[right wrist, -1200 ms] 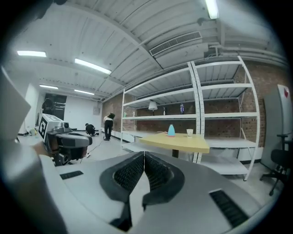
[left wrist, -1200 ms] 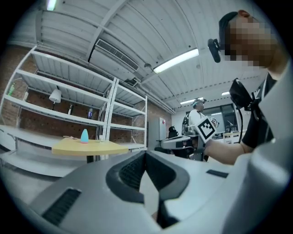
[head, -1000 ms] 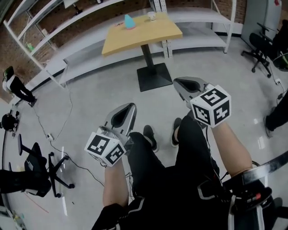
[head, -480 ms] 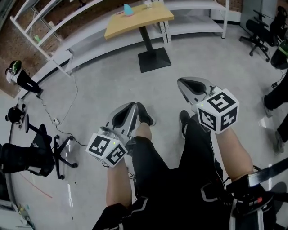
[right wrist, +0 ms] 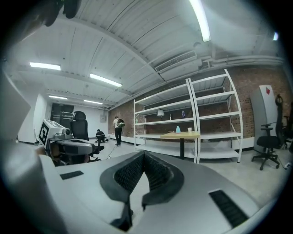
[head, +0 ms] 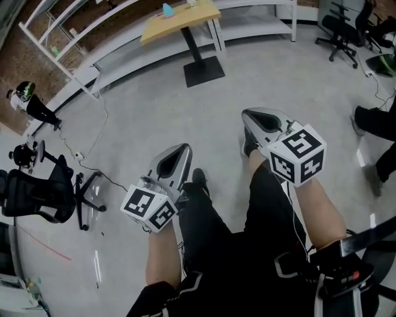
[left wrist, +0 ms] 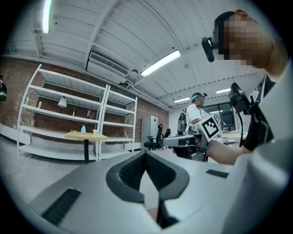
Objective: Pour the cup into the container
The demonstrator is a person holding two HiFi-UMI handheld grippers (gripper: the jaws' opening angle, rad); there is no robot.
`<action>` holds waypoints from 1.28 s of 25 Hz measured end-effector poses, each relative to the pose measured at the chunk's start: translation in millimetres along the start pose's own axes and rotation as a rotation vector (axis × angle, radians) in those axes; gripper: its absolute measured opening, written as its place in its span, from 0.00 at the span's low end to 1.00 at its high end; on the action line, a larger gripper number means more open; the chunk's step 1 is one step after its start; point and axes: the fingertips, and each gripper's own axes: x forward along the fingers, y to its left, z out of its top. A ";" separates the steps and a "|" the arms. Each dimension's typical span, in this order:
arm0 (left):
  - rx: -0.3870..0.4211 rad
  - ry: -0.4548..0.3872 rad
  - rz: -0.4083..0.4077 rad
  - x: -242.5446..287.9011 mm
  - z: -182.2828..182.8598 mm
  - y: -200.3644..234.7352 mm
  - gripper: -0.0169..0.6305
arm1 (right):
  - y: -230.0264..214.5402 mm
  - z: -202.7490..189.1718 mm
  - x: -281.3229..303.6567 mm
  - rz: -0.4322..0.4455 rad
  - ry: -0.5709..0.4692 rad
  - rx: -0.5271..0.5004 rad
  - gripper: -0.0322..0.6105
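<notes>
Standing on the open grey floor (head: 142, 117), the person holds both tools out ahead at about waist height, bare forearms reaching forward side by side over black trousers. The left gripper (head: 180, 150) points level toward the far end of the room. Its own view (left wrist: 145, 153) shows the two dark ribbed pads meeting at the tips, with only the hollow behind them and nothing between them. The right gripper (head: 247, 114) sits a little further forward and well apart from the left, tipped just slightly downward. Its jaws are likewise pressed together on nothing (right wrist: 144, 153).

Neither tool is anywhere near the work. The cup (head: 190, 2) is a small white one, upright by the far right corner of a wooden table (head: 185, 18) on a single dark pedestal, well away across the floor in front of white shelving (head: 74, 37). The teal container (head: 167, 10) stands along the same far edge, to the left of the cup, close to it but not touching. From the right gripper view the container (right wrist: 178, 129) looks tapered with a rounded top, taller than the cup (right wrist: 189, 130) beside it. What either one holds cannot be made out.
</notes>
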 end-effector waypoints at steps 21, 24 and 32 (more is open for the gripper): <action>0.013 -0.037 -0.014 -95.4 4.2 -107.5 0.03 | 75.5 -5.1 -135.3 -0.045 -0.014 0.005 0.05; 0.014 -0.044 -0.015 -97.5 4.1 -109.6 0.03 | 79.1 -5.1 -140.5 -0.049 -0.013 -0.006 0.05; -0.012 -0.074 0.043 -99.0 8.9 -99.5 0.03 | 75.8 1.7 -138.7 -0.053 -0.022 -0.014 0.05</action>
